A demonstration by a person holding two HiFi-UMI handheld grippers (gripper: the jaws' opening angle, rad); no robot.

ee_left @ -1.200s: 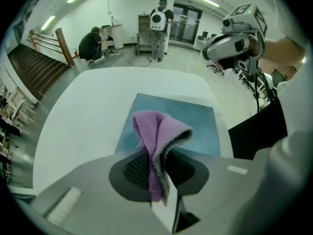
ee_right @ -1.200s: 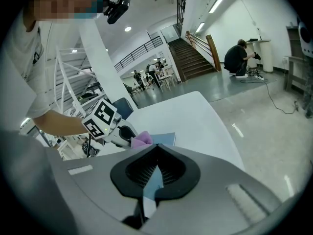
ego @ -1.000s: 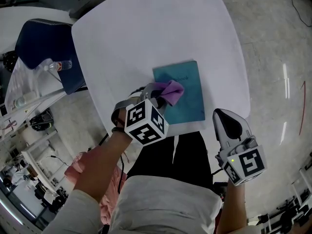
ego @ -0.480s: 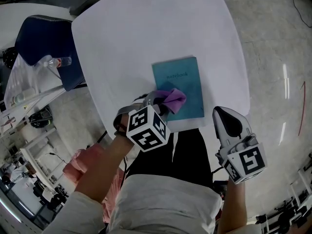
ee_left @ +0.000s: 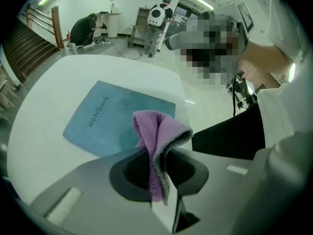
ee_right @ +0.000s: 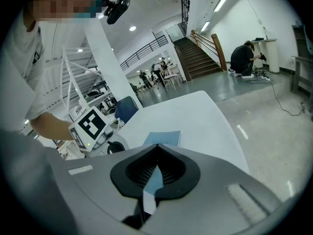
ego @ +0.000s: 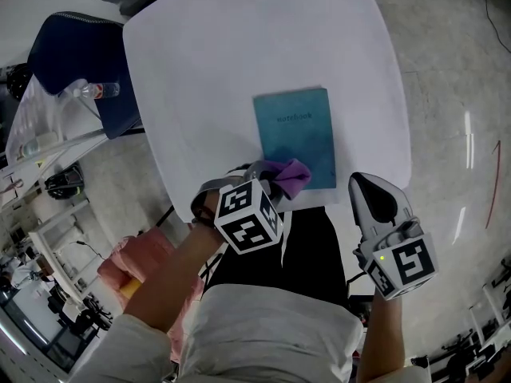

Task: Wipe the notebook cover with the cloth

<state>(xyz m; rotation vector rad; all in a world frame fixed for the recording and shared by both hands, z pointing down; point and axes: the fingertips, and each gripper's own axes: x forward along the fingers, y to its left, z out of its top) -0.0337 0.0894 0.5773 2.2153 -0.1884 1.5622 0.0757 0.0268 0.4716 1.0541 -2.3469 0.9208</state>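
left gripper [ee_left: 157, 164]: jaws clamped on a purple fleece cloth [ee_left: 155, 130]. one end of the cloth is pinched between the dark ribbed pads, and the free part stands folded above the jaw tips.

teal softcover notebook [ego: 294, 134]: lies flat and closed on the white round-cornered table [ego: 231, 46], cover up, with the word "notebook" printed on it. it sits near the table edge closest to the person, right of centre.

cloth position: in the head view the cloth overlaps the near left corner of the notebook. it cannot be told from any view whether the cloth presses on the cover or sits just above it. most of the cover is exposed.

right gripper [ee_right: 155, 169]: jaws together with nothing between them; only a thin slit shows between the pads. it is held off the table, past the near edge and to the right of the notebook, and touches neither notebook nor cloth.

surroundings: a dark blue chair [ego: 76, 62] stands at the far left side of the table, with a clear plastic bottle [ego: 96, 91] just beside it.
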